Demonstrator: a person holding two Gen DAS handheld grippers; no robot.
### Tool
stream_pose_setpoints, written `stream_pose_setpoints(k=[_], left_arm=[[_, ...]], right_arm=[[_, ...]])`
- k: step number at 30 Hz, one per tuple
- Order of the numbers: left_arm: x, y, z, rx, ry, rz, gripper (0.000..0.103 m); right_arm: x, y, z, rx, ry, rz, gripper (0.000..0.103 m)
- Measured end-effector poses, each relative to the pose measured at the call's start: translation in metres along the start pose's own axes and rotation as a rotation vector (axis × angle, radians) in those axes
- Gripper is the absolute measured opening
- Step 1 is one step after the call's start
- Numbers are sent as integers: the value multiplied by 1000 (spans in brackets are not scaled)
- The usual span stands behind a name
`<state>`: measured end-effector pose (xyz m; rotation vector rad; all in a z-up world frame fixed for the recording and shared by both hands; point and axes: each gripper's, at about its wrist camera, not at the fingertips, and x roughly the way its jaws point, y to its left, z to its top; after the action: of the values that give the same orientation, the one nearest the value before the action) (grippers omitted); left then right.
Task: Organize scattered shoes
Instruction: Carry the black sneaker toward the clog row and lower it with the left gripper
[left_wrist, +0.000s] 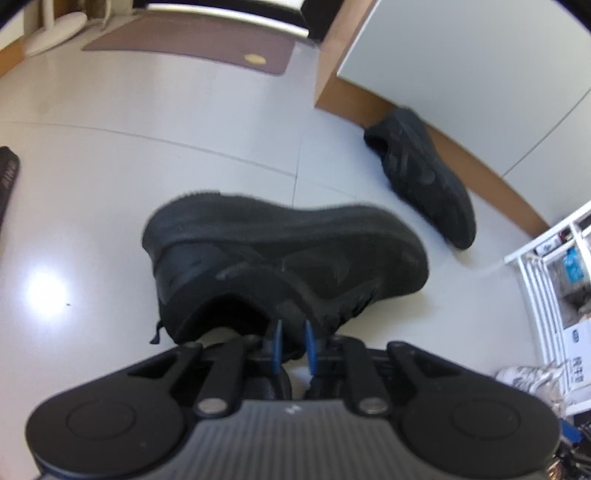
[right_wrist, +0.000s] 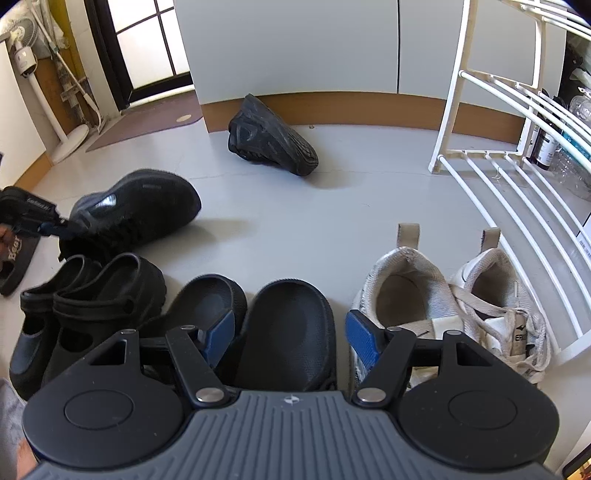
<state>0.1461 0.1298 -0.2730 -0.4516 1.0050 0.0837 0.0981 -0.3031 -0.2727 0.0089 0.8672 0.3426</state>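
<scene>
1. Shoes lie scattered on a pale tiled floor (right_wrist: 295, 221); some stand in a row nearest the right wrist camera, two black sneakers lie apart.
2. Left gripper (left_wrist: 293, 341): blue pads drawn close together, clamped on the collar of a black sneaker (left_wrist: 288, 254). In the left wrist view the sneaker is tipped, sole uppermost; the frame is blurred.
3. The same black sneaker appears in the right wrist view (right_wrist: 140, 206), at the left, with the left gripper (right_wrist: 55, 227) gripping its near end. It casts a shadow on the floor beside it.
4. Second black sneaker (right_wrist: 273, 142): on its side against the brown skirting (right_wrist: 369, 107) of a white cabinet (right_wrist: 295, 44), sole turned outward. In the left wrist view it lies (left_wrist: 424, 173) along the same skirting, well apart from the held sneaker.
5. Right gripper (right_wrist: 290, 336): fingers apart, holding nothing, poised above the row of shoes.
6. Row, left to right: black clogs (right_wrist: 92, 306), black slides (right_wrist: 258, 325), white sneakers (right_wrist: 443, 306). The right-hand slide lies between the blue pads in the picture.
7. White rack (right_wrist: 498, 166): stands just beside the white sneakers at the right.
8. Brown mat (left_wrist: 192, 48): lies near a dark-framed door.
</scene>
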Motion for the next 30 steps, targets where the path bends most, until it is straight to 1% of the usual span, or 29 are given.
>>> stream_pose_setpoints(k=[3, 8, 9, 11, 14, 16, 19, 21, 23, 25, 27, 30], left_arm=[[-23, -1, -2, -26, -24, -8, 13], [-55, -4, -12, -39, -68, 28, 16], [-60, -3, -15, -48, -79, 17, 17], [-67, 3, -20, -81, -96, -22, 18], [-78, 9, -32, -121, -127, -16, 18], [-82, 11, -35, -141, -138, -14, 25], [-87, 12, -37, -143, -155, -8, 35], [-89, 13, -36, -138, -158, 0, 37], [-91, 14, -36, -136, -158, 7, 37], [-93, 16, -35, -140, -174, 22, 40], [-94, 19, -35, -153, -179, 14, 45], [-95, 22, -36, -172, -178, -1, 45]], right_arm=[[1, 8, 5, 8, -24, 15, 71], [0, 24, 13, -13, -60, 28, 68], [-1, 28, 16, -22, -66, 29, 68], [-3, 37, 22, -41, -78, 34, 67], [-7, 51, 37, -49, -78, 43, 67], [-12, 62, 48, -64, -81, 60, 67], [-18, 83, 67, -129, -87, 75, 67], [-18, 100, 81, -178, -83, 82, 67], [-18, 114, 92, -225, -80, 86, 67], [-19, 121, 96, -239, -76, 82, 67], [-19, 131, 103, -258, -58, 75, 67], [-19, 140, 108, -283, -32, 51, 66]])
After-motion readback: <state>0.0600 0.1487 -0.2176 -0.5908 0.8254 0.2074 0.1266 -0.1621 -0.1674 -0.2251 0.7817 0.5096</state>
